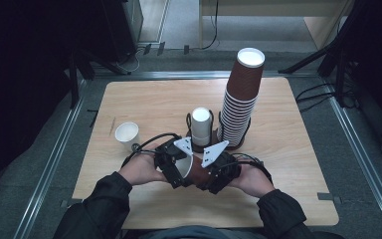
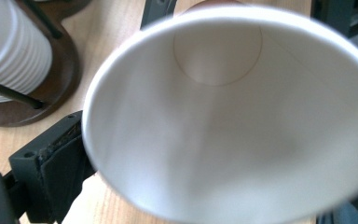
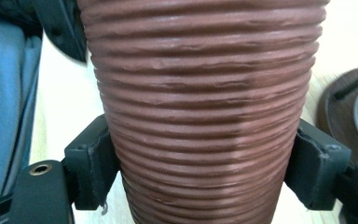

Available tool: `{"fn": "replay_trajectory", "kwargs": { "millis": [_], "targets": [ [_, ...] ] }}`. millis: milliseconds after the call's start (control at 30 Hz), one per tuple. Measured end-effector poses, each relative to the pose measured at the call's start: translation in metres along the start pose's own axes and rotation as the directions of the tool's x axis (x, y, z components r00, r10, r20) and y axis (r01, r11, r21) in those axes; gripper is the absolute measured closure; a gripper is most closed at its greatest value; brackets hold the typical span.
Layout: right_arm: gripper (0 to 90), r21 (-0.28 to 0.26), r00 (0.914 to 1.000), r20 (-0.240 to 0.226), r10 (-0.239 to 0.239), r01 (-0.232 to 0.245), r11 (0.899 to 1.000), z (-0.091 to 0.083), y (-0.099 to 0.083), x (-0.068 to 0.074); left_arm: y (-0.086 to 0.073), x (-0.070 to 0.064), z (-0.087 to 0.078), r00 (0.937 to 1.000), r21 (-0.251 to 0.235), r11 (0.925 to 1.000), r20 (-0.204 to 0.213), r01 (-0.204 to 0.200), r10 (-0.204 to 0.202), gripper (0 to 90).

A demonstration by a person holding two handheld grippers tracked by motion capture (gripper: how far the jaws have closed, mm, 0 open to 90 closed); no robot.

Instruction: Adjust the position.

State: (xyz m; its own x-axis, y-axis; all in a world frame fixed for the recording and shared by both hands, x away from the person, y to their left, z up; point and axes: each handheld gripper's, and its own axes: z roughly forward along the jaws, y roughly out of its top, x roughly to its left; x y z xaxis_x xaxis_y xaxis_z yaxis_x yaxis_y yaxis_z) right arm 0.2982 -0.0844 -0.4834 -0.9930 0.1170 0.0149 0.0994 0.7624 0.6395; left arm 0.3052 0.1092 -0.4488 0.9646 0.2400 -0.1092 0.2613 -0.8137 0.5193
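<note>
A brown ribbed paper cup (image 1: pixel 198 174) with a white inside lies on its side above the table's near edge, held between both grippers. My right gripper (image 1: pixel 215 178) is shut on it; in the right gripper view both pads press the ribbed wall (image 3: pixel 205 93), the gripper (image 3: pixel 200 172) straddling it. The cup's mouth faces my left gripper (image 1: pixel 173 168). In the left gripper view the white interior (image 2: pixel 223 116) looms close, and that gripper (image 2: pixel 214 177) spans the rim with its left pad (image 2: pixel 58 163) against the cup's outside.
Behind the hands a dark wooden holder (image 1: pixel 238 145) with wire posts carries a short stack of white cups (image 1: pixel 201 125) and a tall stack of brown cups (image 1: pixel 241 94). A single white cup (image 1: pixel 127 133) stands upright at the left. The wooden table (image 1: pixel 288 199) ends close to the person.
</note>
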Motion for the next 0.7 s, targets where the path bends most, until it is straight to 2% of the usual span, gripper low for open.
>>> {"fn": "replay_trajectory", "kwargs": {
  "millis": [233,467,533,600,700],
  "targets": [
    [21.1,-0.033,0.9993,0.025,0.027,-0.026,0.999,-0.013,-0.005,-0.007,-0.01,0.005,-0.013,0.9992,-0.063,0.9976,-0.025,0.029,-0.03,0.0],
    [21.1,-0.059,0.9987,0.034,0.039,-0.037,0.998,-0.019,-0.007,-0.008,-0.021,0.009,-0.021,0.9979,-0.122,0.9907,-0.017,0.061,-0.063,0.0],
    [21.1,-0.064,0.9987,0.037,0.036,-0.033,0.997,-0.02,-0.008,-0.009,-0.025,0.01,-0.023,0.9968,-0.159,0.9841,0.002,0.079,-0.08,0.0],
    [21.1,-0.066,0.9985,0.04,0.039,-0.036,0.997,-0.02,-0.008,-0.008,-0.029,0.01,-0.023,0.9938,-0.199,0.9738,0.009,0.11,-0.111,0.0],
    [21.1,-0.074,0.9981,0.04,0.048,-0.044,0.996,-0.021,-0.008,-0.008,-0.03,0.009,-0.024,0.9926,-0.238,0.9638,0.008,0.12,-0.121,0.0]
  ]
}}
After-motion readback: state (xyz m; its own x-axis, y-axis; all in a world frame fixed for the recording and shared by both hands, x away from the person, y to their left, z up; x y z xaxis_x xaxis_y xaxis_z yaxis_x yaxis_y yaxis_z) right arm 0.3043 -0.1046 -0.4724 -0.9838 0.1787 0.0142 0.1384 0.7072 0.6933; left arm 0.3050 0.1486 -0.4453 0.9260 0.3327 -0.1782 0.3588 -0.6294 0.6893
